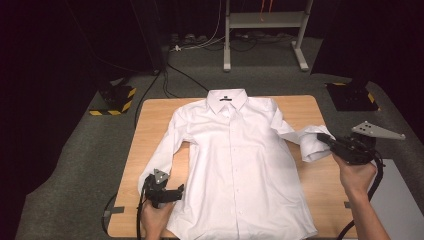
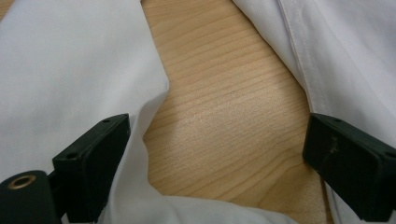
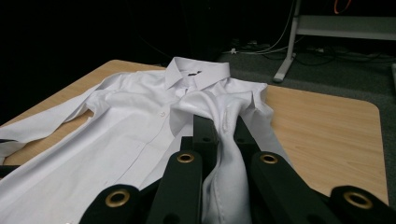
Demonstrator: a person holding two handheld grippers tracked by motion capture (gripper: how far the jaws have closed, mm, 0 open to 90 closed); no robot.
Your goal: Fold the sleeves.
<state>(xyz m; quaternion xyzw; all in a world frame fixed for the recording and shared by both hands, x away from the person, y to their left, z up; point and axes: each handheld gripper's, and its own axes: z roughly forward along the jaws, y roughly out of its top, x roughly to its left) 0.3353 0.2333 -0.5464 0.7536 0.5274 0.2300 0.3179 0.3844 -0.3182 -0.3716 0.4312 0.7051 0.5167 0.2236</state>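
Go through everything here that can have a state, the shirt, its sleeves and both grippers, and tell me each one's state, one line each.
White button-up dress shirt: spread face up on the wooden table, buttoned, collar at the far end.
Shirt's right-side sleeve: lifted off the table, bunched in the right gripper.
Shirt's left-side sleeve: lying flat alongside the body.
Right gripper: shut on the sleeve.
Left gripper: open, jaws wide over bare wood between sleeve and body.

No readable text, labels or numbers anywhere.
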